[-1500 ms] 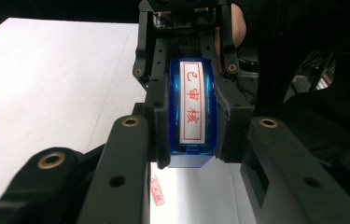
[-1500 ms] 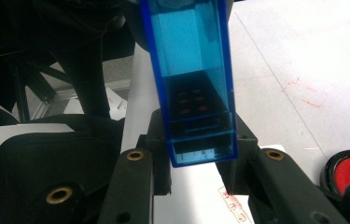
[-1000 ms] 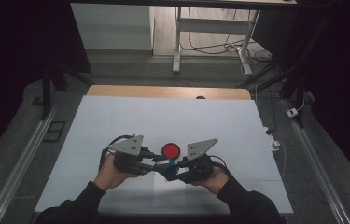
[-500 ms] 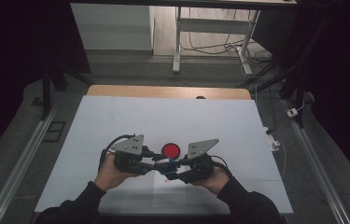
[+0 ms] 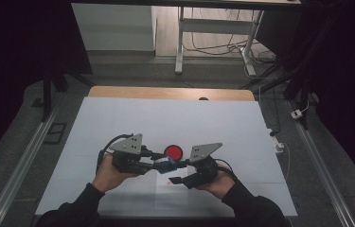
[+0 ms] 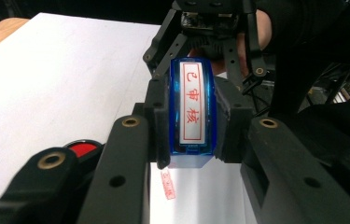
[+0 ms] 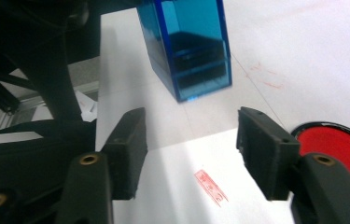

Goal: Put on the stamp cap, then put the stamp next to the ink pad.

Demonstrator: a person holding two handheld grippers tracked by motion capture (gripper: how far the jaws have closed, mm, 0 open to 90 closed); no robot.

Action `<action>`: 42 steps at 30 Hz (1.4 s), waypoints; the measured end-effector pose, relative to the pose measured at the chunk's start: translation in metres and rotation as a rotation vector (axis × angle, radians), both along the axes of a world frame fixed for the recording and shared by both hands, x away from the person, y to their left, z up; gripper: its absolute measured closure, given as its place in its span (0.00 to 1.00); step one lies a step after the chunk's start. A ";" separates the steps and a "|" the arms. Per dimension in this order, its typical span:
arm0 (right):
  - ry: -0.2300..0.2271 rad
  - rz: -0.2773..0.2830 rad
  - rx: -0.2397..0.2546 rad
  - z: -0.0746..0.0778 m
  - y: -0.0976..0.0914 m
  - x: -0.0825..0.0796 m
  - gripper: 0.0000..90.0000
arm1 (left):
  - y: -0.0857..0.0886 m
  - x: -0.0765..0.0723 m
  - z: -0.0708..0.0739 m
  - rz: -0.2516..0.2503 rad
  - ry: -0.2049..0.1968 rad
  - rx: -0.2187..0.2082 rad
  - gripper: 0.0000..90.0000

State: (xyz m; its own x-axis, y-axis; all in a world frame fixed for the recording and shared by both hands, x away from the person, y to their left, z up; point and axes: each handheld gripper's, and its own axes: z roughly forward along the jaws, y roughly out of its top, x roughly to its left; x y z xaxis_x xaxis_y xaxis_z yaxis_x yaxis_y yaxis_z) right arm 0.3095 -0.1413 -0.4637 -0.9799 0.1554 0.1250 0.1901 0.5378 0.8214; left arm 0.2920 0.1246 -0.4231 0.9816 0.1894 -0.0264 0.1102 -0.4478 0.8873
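Pinching the blue stamp [image 6: 192,114] by its flat sides, the left gripper [image 5: 158,163] holds it just above the white sheet [image 5: 175,123], near the red ink pad [image 5: 173,152]; the right gripper [image 7: 189,149] has just been opening, jaws spread with nothing between; the stamp looks light, rigid, smooth plastic, likely slippery, so gripping mid-body seems safest.

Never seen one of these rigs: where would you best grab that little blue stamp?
Probably across its two long flat sides, as the left gripper does now: the blue stamp is a narrow block, so the pads sit flat there. Come from the end away from its red-lettered face, keeping that face clear.
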 end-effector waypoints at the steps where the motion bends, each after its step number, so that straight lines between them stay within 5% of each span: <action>1: -0.002 -0.008 -0.004 0.000 -0.001 0.000 0.46 | 0.000 0.000 0.000 0.004 0.002 0.001 0.78; 16: -0.023 -0.121 -0.023 0.006 -0.013 -0.006 0.28 | 0.009 0.003 0.002 0.087 0.023 0.040 0.78; 37: -0.020 -0.198 -0.055 0.008 -0.018 -0.016 0.09 | 0.022 0.010 -0.003 0.203 0.034 0.107 0.78; 42: -0.039 -0.215 -0.094 0.008 -0.021 -0.020 0.06 | 0.025 0.012 -0.005 0.227 0.039 0.117 0.78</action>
State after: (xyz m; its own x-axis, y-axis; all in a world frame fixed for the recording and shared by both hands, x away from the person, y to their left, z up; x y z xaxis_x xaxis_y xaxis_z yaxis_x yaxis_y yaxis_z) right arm 0.2899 -0.1620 -0.4556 -0.9267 0.3706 0.0624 0.2774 0.5626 0.7788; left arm 0.3038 0.1499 -0.4279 0.9122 0.4087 -0.0286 0.2531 -0.5073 0.8238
